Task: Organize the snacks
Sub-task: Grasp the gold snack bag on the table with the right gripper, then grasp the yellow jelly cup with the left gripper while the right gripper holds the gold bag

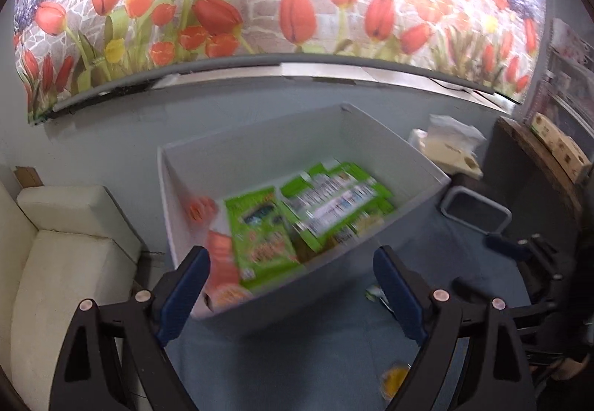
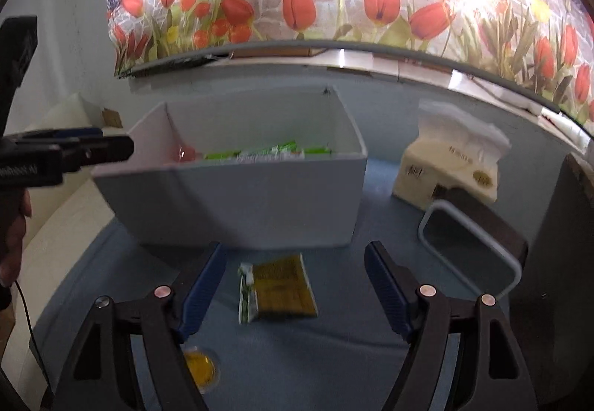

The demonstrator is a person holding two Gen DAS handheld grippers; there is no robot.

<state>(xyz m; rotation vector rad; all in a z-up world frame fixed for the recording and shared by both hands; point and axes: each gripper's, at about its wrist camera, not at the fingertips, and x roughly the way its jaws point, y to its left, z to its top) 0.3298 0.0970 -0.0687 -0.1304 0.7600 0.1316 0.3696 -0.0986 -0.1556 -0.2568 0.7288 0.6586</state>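
A white bin stands on the blue table and holds several green snack packets and an orange packet. My left gripper is open and empty, above the bin's near rim. My right gripper is open and empty, just above a yellow-brown snack packet lying on the table in front of the bin. A small round yellow cup snack sits nearer, at the left. The left gripper also shows in the right wrist view.
A tissue pack stands right of the bin. A dark container with a white rim lies beside it. A cream sofa is at the left. A tulip mural covers the wall behind.
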